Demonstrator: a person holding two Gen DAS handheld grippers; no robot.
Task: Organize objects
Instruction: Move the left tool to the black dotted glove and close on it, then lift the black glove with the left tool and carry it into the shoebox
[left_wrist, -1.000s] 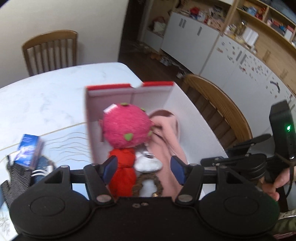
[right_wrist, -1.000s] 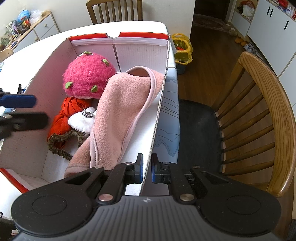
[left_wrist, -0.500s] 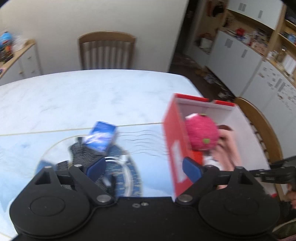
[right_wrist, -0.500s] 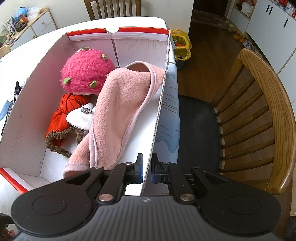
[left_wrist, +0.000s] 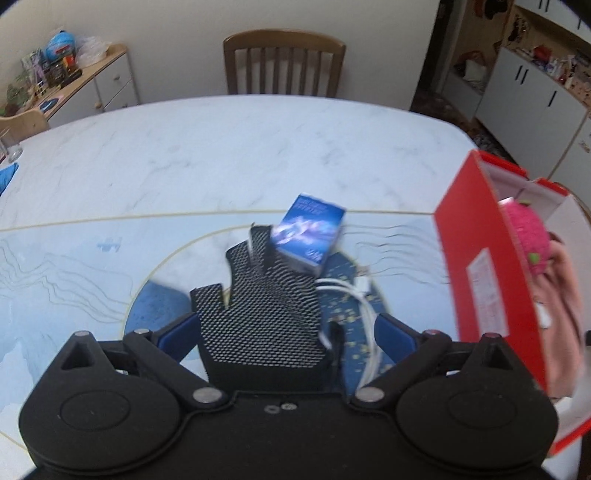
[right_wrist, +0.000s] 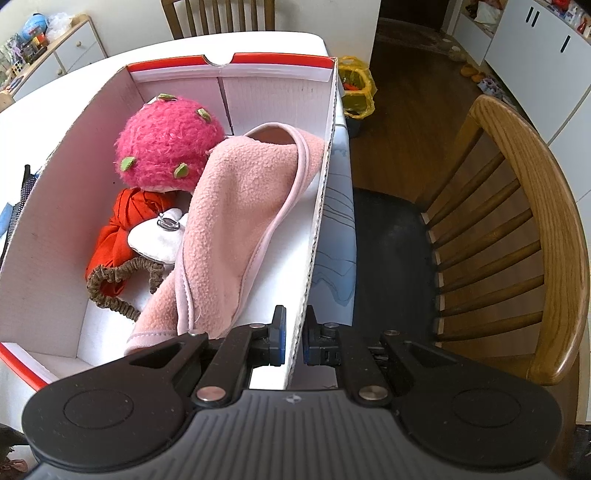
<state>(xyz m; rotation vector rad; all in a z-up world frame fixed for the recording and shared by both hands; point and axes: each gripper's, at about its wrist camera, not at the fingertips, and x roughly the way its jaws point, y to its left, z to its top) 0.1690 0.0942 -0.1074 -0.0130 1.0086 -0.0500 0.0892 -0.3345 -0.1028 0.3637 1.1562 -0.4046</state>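
So the left tongs (left_wrist: 286, 330) are spread wide apart, blue pads on either side of a black mesh fingerless glove (left_wrist: 264, 306) lying flat on the table (left_wrist: 184, 155). Can't really tell if the pads touch the glove or just hover around it, the shot is a bit blurry. A small blue printed cardboard box (left_wrist: 308, 236) sits on top of the glove's finger end, tilted. A white charging cable (left_wrist: 356, 295) curls just beside the glove on the right, running down toward the right pad. All of that is on a blue round patch of the table's printed cover.

The right tongs (right_wrist: 293, 341) are pinched together on the near right wall of the big red-and-white cardboard box (right_wrist: 317, 229), one pad inside and one outside. Inside the box: a fluffy pink round plush with green bits (right_wrist: 166, 146) toward the far end, a pink fleece cloth (right_wrist: 236, 221) draped along the right wall, a bunched orange-red cloth (right_wrist: 118, 229) under the plush, a small white pouch with a metal clasp (right_wrist: 155, 238) on it, and a brown coiled elastic cord (right_wrist: 114, 280) near the left wall.

Further out, a wooden spindle-back chair (right_wrist: 535, 229) stands right next to the box side of the table, and another wooden chair (left_wrist: 284, 62) sits at the far end.
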